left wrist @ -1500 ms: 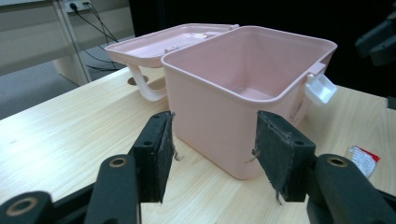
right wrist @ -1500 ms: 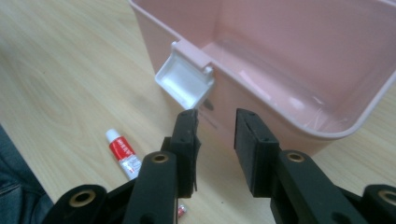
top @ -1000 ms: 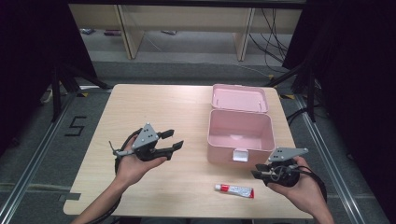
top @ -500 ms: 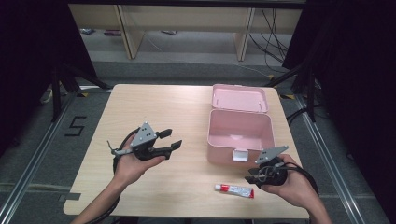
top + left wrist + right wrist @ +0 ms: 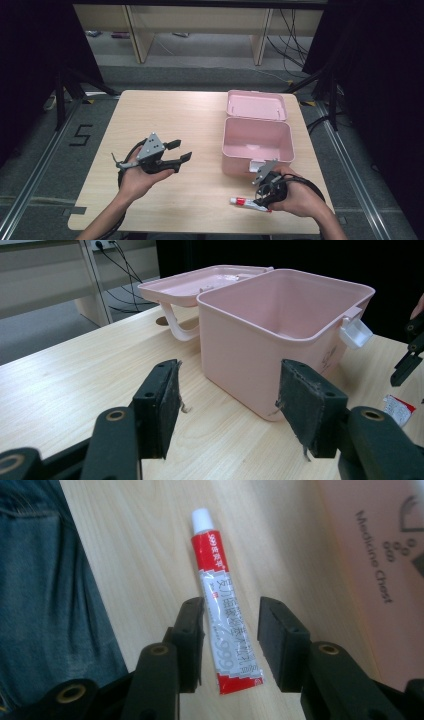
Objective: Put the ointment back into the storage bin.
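Right tongs (image 5: 227, 640), just opened wide, straddle the tube (image 5: 222, 605) lying on the table (image 5: 200, 125) by the box (image 5: 257, 140); left tongs (image 5: 177, 151) hang open, empty. Step: reaching. Next: lower, close.

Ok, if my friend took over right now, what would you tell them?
Right gripper: jaws have just been opening and straddle the red-and-white tube lying on the table, pads not pressing it.
Left gripper: open, empty, held above the table, facing the pink box.
Done: the box's lid is open; the inside that shows looks empty.
Left: probably grip the tube, lift it and put it in the box.
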`<action>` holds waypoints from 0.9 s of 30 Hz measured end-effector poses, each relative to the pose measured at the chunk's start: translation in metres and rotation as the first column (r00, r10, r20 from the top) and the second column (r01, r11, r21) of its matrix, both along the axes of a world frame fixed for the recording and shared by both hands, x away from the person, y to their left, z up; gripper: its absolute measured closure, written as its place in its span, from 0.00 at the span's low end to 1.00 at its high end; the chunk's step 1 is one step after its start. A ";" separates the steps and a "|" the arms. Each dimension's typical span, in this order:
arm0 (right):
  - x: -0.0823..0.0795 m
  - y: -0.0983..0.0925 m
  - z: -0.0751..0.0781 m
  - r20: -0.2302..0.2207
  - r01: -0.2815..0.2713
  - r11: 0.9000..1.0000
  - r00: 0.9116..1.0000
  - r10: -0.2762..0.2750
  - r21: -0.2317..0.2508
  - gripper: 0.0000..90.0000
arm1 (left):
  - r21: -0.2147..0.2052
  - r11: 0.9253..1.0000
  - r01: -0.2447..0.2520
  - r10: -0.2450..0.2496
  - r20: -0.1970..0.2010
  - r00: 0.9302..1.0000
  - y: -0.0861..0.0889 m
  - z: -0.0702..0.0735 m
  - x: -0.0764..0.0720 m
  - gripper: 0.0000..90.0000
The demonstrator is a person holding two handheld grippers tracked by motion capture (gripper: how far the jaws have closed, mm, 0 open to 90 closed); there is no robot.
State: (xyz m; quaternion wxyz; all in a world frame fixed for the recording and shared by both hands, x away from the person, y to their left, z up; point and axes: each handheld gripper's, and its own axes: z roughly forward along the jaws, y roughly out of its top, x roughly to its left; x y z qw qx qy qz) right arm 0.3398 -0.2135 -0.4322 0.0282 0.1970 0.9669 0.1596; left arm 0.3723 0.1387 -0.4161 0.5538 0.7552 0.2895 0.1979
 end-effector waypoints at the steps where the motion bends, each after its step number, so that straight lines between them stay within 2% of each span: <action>1: 0.000 0.000 0.000 0.000 0.000 1.000 1.000 0.000 0.000 0.70 | 0.000 1.000 0.000 0.000 0.000 1.000 0.000 0.000 0.000 0.46; 3: 0.001 0.007 -0.006 -0.013 -0.037 0.998 0.999 0.036 -0.051 0.70 | 0.003 1.000 0.004 -0.004 0.000 1.000 -0.001 0.000 0.000 0.46; 4: 0.001 0.007 -0.006 -0.013 -0.037 0.998 0.999 0.036 -0.051 0.70 | 0.003 1.000 0.006 -0.006 -0.002 1.000 -0.002 0.000 -0.001 0.46; 5: 0.000 0.011 -0.009 -0.028 -0.040 0.996 0.999 0.037 -0.084 0.69 | 0.003 1.000 0.008 -0.008 0.000 1.000 -0.002 0.000 -0.001 0.46; 6: 0.000 0.013 -0.012 -0.020 -0.061 0.994 0.998 0.060 -0.095 0.69 | 0.004 1.000 0.008 -0.008 0.000 1.000 -0.002 0.000 -0.001 0.46; 8: 0.000 0.014 -0.014 -0.028 -0.071 0.993 0.997 0.068 -0.098 0.69 | 0.008 1.000 0.008 -0.008 -0.001 1.000 -0.002 -0.001 -0.001 0.46; 9: 0.000 0.017 -0.018 -0.027 -0.085 0.987 0.996 0.082 -0.135 0.68 | 0.006 1.000 0.006 -0.006 -0.003 1.000 -0.002 -0.002 -0.001 0.46; 10: 0.000 0.017 -0.018 -0.027 -0.085 0.987 0.996 0.082 -0.135 0.68 | 0.006 1.000 0.006 -0.006 -0.003 1.000 -0.002 -0.002 -0.001 0.46; 11: 0.001 0.017 -0.018 -0.015 -0.107 0.979 0.994 0.106 -0.175 0.68 | 0.004 1.000 0.006 -0.006 -0.005 1.000 -0.002 -0.002 -0.001 0.46; 12: 0.000 0.019 -0.020 -0.024 -0.082 0.975 0.997 0.078 -0.209 0.68 | 0.005 1.000 0.007 -0.007 -0.005 1.000 -0.002 -0.002 -0.001 0.46; 13: 0.000 0.019 -0.020 -0.024 -0.082 0.975 0.997 0.078 -0.209 0.68 | 0.004 1.000 0.005 -0.005 -0.006 1.000 -0.002 -0.002 -0.002 0.46; 15: 0.003 0.023 -0.024 -0.021 -0.122 0.965 0.992 0.121 -0.233 0.67 | 0.008 1.000 0.006 -0.006 -0.007 1.000 -0.002 -0.003 -0.001 0.46; 16: 0.003 0.023 -0.024 -0.021 -0.122 0.965 0.992 0.121 -0.233 0.67 | 0.008 1.000 0.006 -0.006 -0.007 1.000 -0.002 -0.003 -0.001 0.46; 17: 0.002 0.024 -0.025 -0.030 -0.093 0.965 0.996 0.089 -0.246 0.67 | 0.010 1.000 0.007 -0.007 -0.007 1.000 -0.002 -0.003 -0.001 0.46; 20: 0.006 0.025 -0.030 -0.032 -0.121 0.960 0.993 0.117 -0.254 0.67 | 0.013 1.000 0.008 -0.008 -0.009 1.000 -0.002 -0.003 -0.001 0.46; 21: 0.005 0.027 -0.030 -0.039 -0.099 0.960 0.995 0.092 -0.263 0.67 | 0.013 1.000 0.008 -0.008 -0.009 1.000 -0.002 -0.003 -0.001 0.46; 22: 0.009 0.026 -0.032 -0.033 -0.155 0.954 0.988 0.152 -0.257 0.68 | 0.012 1.000 0.008 -0.008 -0.009 1.000 -0.002 -0.004 -0.001 0.46; 23: 0.007 0.027 -0.032 -0.031 -0.130 0.958 0.992 0.126 -0.256 0.68 | 0.013 1.000 0.009 -0.009 -0.008 1.000 -0.002 -0.004 -0.002 0.46; 24: 0.007 0.029 -0.032 -0.039 -0.129 0.954 0.992 0.123 -0.271 0.68 | 0.013 1.000 0.009 -0.009 -0.009 1.000 -0.002 -0.004 -0.002 0.46; 26: 0.006 0.030 -0.033 -0.041 -0.119 0.954 0.993 0.112 -0.274 0.69 | 0.013 1.000 0.009 -0.009 -0.008 1.000 -0.002 -0.004 -0.002 0.46; 27: 0.006 0.032 -0.034 -0.041 -0.114 0.949 0.993 0.107 -0.293 0.70 | 0.013 1.000 0.009 -0.009 -0.007 1.000 -0.003 -0.004 -0.002 0.46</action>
